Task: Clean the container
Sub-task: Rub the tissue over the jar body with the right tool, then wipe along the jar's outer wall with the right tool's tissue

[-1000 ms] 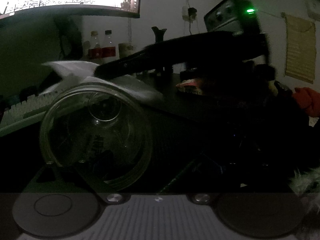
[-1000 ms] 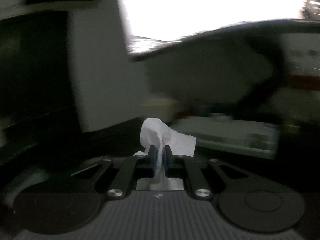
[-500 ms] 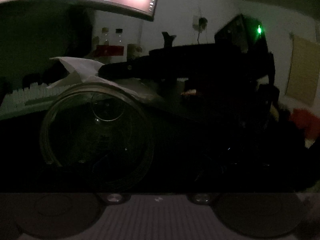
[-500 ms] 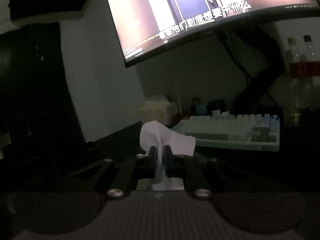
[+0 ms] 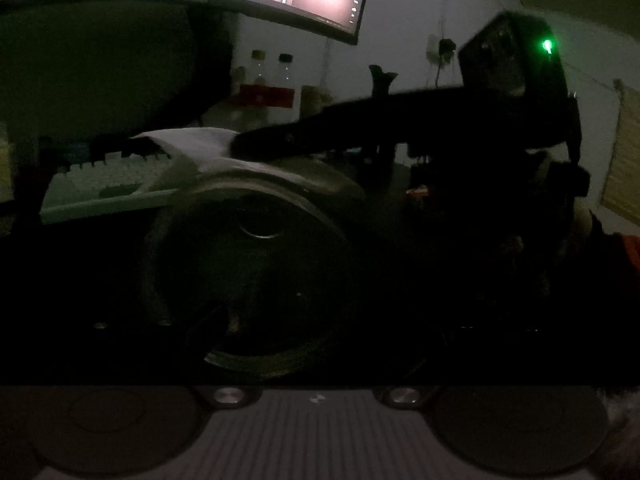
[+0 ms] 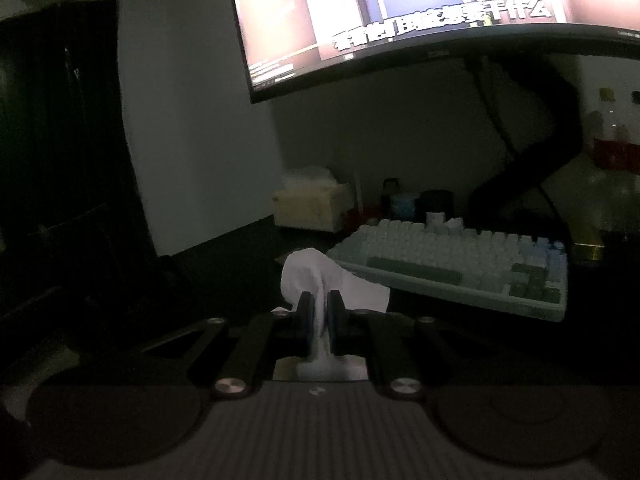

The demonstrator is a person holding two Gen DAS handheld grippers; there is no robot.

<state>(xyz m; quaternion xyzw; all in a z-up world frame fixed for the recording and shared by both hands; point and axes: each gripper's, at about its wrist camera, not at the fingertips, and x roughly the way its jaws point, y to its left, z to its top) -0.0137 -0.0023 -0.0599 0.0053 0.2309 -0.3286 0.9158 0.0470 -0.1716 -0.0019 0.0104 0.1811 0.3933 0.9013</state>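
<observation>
The scene is very dark. A clear round glass container (image 5: pixel 248 268) fills the middle of the left wrist view, its open mouth facing the camera, held between my left gripper's fingers, which are nearly lost in the dark. My right gripper (image 6: pixel 319 308) is shut on a white tissue (image 6: pixel 316 276). In the left wrist view the right gripper (image 5: pixel 256 142) reaches in from the right, with the tissue (image 5: pixel 200 144) lying over the container's top rim.
A lit monitor (image 6: pixel 440 12) hangs over the dark desk. A pale keyboard (image 6: pixel 452 268) lies behind, with a tissue box (image 6: pixel 312 208), small jars and two bottles (image 5: pixel 272 84) near the wall. A green light (image 5: pixel 546 45) glows on the right gripper's body.
The container has shifted right and looms larger in the left wrist view. The right gripper has swung so the monitor and keyboard moved right in its view. The screen and room have darkened.
</observation>
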